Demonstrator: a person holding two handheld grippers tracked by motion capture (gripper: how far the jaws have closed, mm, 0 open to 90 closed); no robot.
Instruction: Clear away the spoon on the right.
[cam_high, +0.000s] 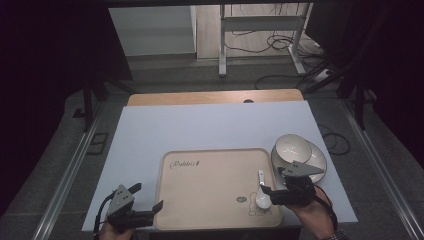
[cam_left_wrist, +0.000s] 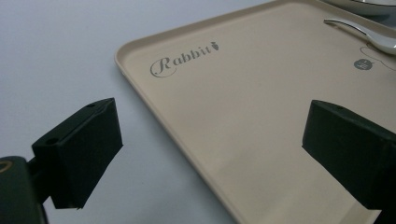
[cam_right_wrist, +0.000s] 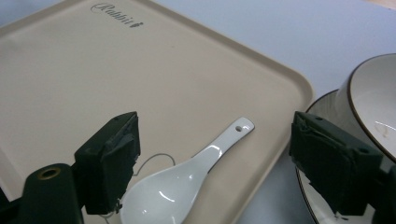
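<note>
Right tongs (cam_right_wrist: 212, 161) open astride spoon (cam_right_wrist: 187, 175) on tray (cam_right_wrist: 60, 70)

1. The high view looked forward and down from above the person's side of the counter (cam_high: 210, 125), far enough back to take in the whole beige tray (cam_high: 210, 185), the floor and the desk legs beyond.
2. The left gripper view rode low on the left hand-held gripper (cam_left_wrist: 210, 154), close over the tray's (cam_left_wrist: 261, 121) near left edge, facing across it toward the "Rabbit" lettering (cam_left_wrist: 183, 59).
3. The right gripper view sat just above the tray's (cam_right_wrist: 140, 79) right side, looking along the right hand-held gripper (cam_right_wrist: 212, 161).
4. All three views shared the tray, its lettering and the white spoon (cam_right_wrist: 187, 172).
</note>
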